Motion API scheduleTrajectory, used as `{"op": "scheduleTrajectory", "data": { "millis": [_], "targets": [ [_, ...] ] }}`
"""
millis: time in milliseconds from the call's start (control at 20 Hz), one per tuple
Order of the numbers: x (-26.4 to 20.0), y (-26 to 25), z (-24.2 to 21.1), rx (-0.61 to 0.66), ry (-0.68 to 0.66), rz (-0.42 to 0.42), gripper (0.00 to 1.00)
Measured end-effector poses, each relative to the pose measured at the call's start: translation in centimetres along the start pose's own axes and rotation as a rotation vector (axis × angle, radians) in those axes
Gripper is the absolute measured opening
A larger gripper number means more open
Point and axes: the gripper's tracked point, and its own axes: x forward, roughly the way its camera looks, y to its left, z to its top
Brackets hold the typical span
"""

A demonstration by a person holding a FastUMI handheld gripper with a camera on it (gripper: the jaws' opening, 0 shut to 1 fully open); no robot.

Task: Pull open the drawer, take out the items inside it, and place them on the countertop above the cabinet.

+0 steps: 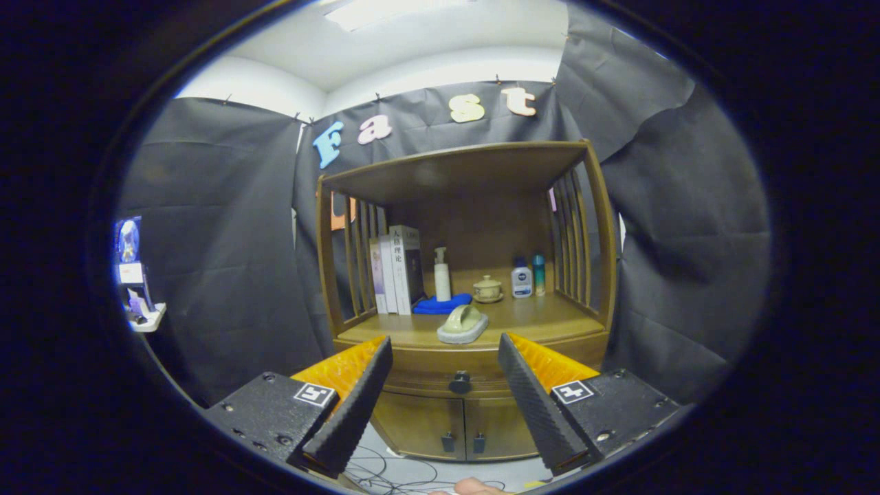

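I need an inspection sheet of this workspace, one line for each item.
Surface: wooden countertop, partly occupied.
Job's things: drawer closed; its knob lies beyond the fingers.
Clutter: books, pump bottle, blue cloth, scrub brush, lidded cup, two small bottles.
Grippers: gripper open, holding nothing.
Cables: loose cables on the floor.
Surroundings: black cloth wall.

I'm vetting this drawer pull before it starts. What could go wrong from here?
The gripper is open, with the drawer knob between its fingers but farther off. The knob is small, so a closing grasp could slip off or miss it. The countertop already holds a brush, blue cloth and bottles, so unloaded items could knock into them.
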Motion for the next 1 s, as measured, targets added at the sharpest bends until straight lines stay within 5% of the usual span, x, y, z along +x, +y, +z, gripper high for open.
{"op": "scheduleTrajectory", "data": {
  "millis": [300, 1000],
  "targets": [
    [-2.7, 0.3, 2.2, 0.030, -0.078, 0.027, 0.99],
    [-2.3, -1.9, 0.7, 0.002, -0.031, -0.090, 0.99]
  ]
}}
